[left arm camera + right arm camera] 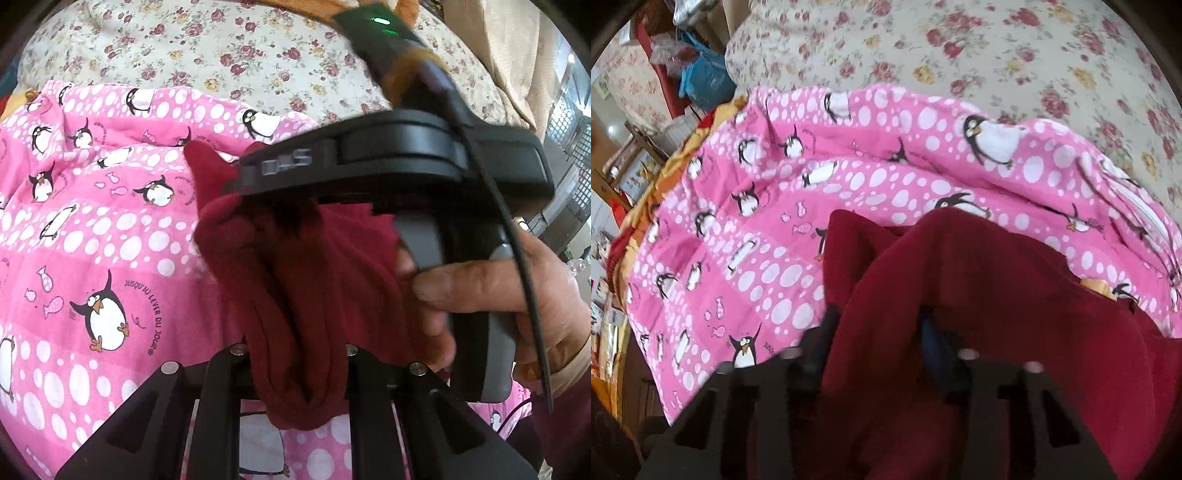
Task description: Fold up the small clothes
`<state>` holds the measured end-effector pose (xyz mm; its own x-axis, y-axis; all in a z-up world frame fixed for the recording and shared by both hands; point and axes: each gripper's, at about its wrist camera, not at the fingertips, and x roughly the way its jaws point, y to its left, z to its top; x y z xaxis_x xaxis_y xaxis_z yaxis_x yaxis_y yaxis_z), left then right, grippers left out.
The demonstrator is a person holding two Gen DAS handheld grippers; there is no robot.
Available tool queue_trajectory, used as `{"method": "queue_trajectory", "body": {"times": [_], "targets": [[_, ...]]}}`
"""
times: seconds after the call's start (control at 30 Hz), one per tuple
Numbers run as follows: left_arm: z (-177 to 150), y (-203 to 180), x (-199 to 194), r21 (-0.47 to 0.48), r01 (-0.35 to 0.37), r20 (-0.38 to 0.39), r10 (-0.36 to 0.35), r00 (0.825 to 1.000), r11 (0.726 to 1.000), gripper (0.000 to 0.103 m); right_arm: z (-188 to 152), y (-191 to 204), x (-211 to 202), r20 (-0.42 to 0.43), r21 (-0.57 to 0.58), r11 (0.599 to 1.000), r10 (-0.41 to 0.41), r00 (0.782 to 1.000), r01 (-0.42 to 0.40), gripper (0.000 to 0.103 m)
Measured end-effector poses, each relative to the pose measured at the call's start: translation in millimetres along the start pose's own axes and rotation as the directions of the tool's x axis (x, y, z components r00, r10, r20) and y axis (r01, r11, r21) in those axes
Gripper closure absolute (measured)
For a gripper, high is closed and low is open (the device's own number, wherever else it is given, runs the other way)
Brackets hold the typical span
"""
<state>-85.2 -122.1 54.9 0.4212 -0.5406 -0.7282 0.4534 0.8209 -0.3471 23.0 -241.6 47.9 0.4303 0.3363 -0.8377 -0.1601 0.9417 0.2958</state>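
A dark red fleece garment (pixel 295 288) hangs bunched in folds between the fingers of my left gripper (pixel 297 354), which is shut on it above the pink penguin blanket (pixel 92 229). In the left wrist view the right gripper's black body (pixel 388 158) crosses just behind the cloth, held by a hand (pixel 498 291). In the right wrist view the same red garment (pixel 979 295) drapes over and between the fingers of my right gripper (pixel 882 332), which is shut on it. The fingertips are hidden by cloth.
The pink penguin blanket (pixel 812 206) lies over a cream floral bedspread (pixel 997 55). An orange cloth (pixel 665 173) edges the blanket at left. Cluttered shelves and bags (pixel 701 74) stand beyond the bed's left side. A black cable (pixel 517 258) hangs from the right gripper.
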Motion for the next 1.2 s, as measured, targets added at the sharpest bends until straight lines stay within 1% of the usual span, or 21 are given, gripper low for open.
{"method": "queue_trajectory", "body": {"times": [0.07,0.17,0.23,0.33,0.4,0.5,0.6,0.67,0.7,0.73,0.77,0.8,0.83,0.87,0.93,1.0,1.03,1.07,1.13,1.17,1.2], "targets": [[1.8,-2.3,-5.0,0.002,0.048,0.012,-0.049,0.999,0.999,0.098,-4.4,-6.6,-13.2,0.034,0.018,1.000,0.020,0.999,-0.021,0.079],[8.1,-12.3,-15.4,-0.020,0.154,0.028,-0.153,0.988,0.988,0.099,-10.6,-22.8,-38.8,0.089,0.066,0.995,0.071,0.993,-0.077,0.081],[14.1,-25.4,-21.3,-0.032,0.215,0.038,-0.214,0.976,0.976,0.100,-16.1,-39.5,-64.9,0.144,0.103,0.986,0.113,0.983,-0.128,0.081],[21.1,-61.2,-24.3,0.023,0.252,0.032,-0.252,0.967,0.968,0.101,-26.2,-66.1,-104.0,0.211,0.151,0.973,0.142,0.967,-0.175,0.082],[25.0,-91.2,-20.3,0.062,0.265,0.017,-0.267,0.964,0.962,0.101,-34.6,-84.3,-129.5,0.243,0.175,0.968,0.133,0.961,-0.178,0.082],[26.5,-136.9,-9.5,0.130,0.284,-0.007,-0.285,0.958,0.950,0.101,-51.3,-111.1,-163.0,0.278,0.203,0.969,0.084,0.957,-0.144,0.083],[21.3,-175.6,10.6,0.179,0.301,-0.047,-0.297,0.954,0.937,0.101,-73.0,-149.1,-189.7,0.316,0.271,0.954,0.039,0.948,-0.130,0.083],[15.8,-190.9,28.3,0.192,0.303,-0.082,-0.292,0.953,0.933,0.100,-90.2,-175.9,-199.5,0.327,0.325,0.939,-0.003,0.945,-0.109,0.083],[10.5,-198.7,37.5,0.201,0.301,-0.102,-0.286,0.953,0.932,0.099,-100.2,-189.6,-200.0,0.325,0.359,0.928,-0.026,0.945,-0.098,0.083],[6.3,-203.9,48.1,0.198,0.301,-0.132,-0.279,0.951,0.933,0.094,-110.5,-204.9,-194.2,0.310,0.400,0.913,-0.058,0.949,-0.075,0.083],[2.0,-206.2,57.9,0.189,0.303,-0.171,-0.272,0.947,0.934,0.091,-117.0,-215.6,-186.3,0.287,0.428,0.903,-0.087,0.954,-0.047,0.083],[-1.4,-206.6,63.2,0.187,0.296,-0.216,-0.255,0.943,0.937,0.087,-125.6,-229.6,-170.6,0.239,0.464,0.886,-0.113,0.964,-0.012,0.083],[-1.2,-206.1,62.5,0.186,0.297,-0.241,-0.250,0.938,0.937,0.086,-132.6,-237.8,-159.5,0.203,0.486,0.874,-0.118,0.972,0.004,0.080],[-2.1,-203.4,56.4,0.189,0.301,-0.246,-0.252,0.936,0.935,0.083,-138.7,-244.5,-150.4,0.174,0.505,0.863,-0.121,0.977,0.017,0.078],[-1.6,-195.7,32.0,0.219,0.313,-0.234,-0.261,0.936,0.924,0.074,-151.9,-252.8,-155.0,0.236,0.535,0.843,-0.093,0.967,-0.050,0.072],[2.1,-183.8,8.2,0.265,0.279,-0.185,-0.235,0.954,0.923,0.072,-159.1,-258.8,-166.5,0.261,0.574,0.814,-0.081,0.962,-0.087,0.056],[3.2,-171.6,-2.9,0.280,0.228,-0.137,-0.196,0.971,0.933,0.072,-163.4,-261.9,-173.5,0.272,0.603,0.791,-0.082,0.959,-0.103,0.046],[5.0,-165.9,-7.9,0.284,0.196,-0.106,-0.173,0.979,0.939,0.072,-166.1,-262.0,-178.3,0.293,0.617,0.776,-0.077,0.953,-0.127,0.046],[9.4,-155.2,-8.7,0.279,0.123,-0.041,-0.116,0.992,0.952,0.072,-172.6,-255.4,-189.2,0.352,0.615,0.763,-0.041,0.935,-0.198,0.046],[6.2,-152.8,-4.0,0.275,0.100,-0.033,-0.094,0.995,0.956,0.072,-177.4,-250.2,-195.0,0.379,0.607,0.762,-0.026,0.925,-0.227,0.045],[6.4,-149.6,4.3,0.270,0.079,-0.036,-0.072,0.997,0.960,0.072,-179.5,-243.9,-197.4,0.392,0.598,0.766,-0.021,0.920,-0.238,0.045]]}}
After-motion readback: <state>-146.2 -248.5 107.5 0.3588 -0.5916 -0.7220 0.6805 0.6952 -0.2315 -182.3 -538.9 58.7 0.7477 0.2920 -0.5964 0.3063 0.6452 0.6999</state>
